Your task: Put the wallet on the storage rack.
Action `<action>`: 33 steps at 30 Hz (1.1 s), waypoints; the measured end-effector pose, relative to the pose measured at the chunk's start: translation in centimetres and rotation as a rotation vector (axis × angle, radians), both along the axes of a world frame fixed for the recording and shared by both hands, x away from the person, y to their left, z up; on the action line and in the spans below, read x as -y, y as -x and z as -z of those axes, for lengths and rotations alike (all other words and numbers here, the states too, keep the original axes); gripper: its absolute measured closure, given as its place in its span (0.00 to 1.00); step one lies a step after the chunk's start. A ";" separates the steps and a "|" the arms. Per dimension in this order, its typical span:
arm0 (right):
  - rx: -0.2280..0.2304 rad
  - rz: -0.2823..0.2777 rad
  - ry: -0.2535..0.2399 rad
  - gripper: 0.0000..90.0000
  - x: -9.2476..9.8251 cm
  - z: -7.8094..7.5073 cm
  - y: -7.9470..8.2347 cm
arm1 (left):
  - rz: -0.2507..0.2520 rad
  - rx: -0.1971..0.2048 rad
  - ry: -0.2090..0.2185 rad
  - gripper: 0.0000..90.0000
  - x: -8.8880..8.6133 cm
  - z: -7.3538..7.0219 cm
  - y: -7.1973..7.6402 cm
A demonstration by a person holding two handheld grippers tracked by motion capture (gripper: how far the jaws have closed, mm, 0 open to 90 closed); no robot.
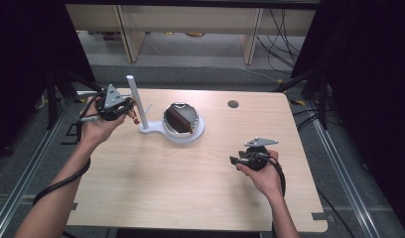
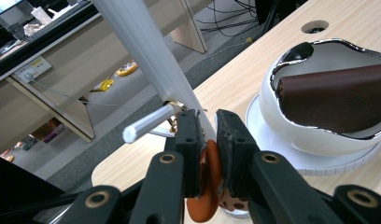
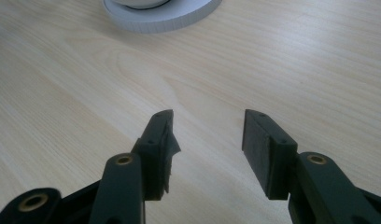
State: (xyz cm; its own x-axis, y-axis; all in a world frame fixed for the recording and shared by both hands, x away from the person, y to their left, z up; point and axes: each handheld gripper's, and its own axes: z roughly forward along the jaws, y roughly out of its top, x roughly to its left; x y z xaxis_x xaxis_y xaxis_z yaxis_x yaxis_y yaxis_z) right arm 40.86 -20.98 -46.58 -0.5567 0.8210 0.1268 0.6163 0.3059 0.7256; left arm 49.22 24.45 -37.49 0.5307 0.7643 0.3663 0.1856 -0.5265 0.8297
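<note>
Left gripper view shows the left tool (image 2: pixel 206 140) pinching a thin, light orange disc (image 2: pixel 203 196) edge-on, likely slippery, while the right tool (image 3: pixel 207 135) gapes empty.

no readable text, label, brand, number or sign on the table, the white stand, the bowl or the grippers; background items in the left gripper view too blurred and small to read

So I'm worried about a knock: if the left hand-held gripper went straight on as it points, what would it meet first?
Probably the white stand's upright post, just past the left hand-held gripper; depth is unclear.
</note>
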 end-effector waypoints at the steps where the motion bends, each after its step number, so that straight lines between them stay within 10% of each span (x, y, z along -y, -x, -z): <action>1: 0.019 -0.008 0.007 0.60 0.1 0.1 -0.1 | -0.001 -0.002 0.001 0.87 0.0 0.1 0.0; 16: -0.001 0.000 -0.003 0.60 0.0 0.0 0.0 | -0.012 -0.012 0.065 0.71 -0.6 1.4 1.6; 33: 0.018 0.002 -0.015 0.59 0.3 0.1 -0.1 | -0.108 0.009 0.190 0.43 -3.9 5.2 7.2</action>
State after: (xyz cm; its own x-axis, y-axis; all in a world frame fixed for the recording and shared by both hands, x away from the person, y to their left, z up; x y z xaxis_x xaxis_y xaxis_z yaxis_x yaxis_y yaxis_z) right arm 40.92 -21.24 -46.72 -0.5572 0.8204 0.1285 0.6035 0.2938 0.7413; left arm 41.99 28.37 -42.74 0.4391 0.8725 0.2144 0.2245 -0.3376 0.9142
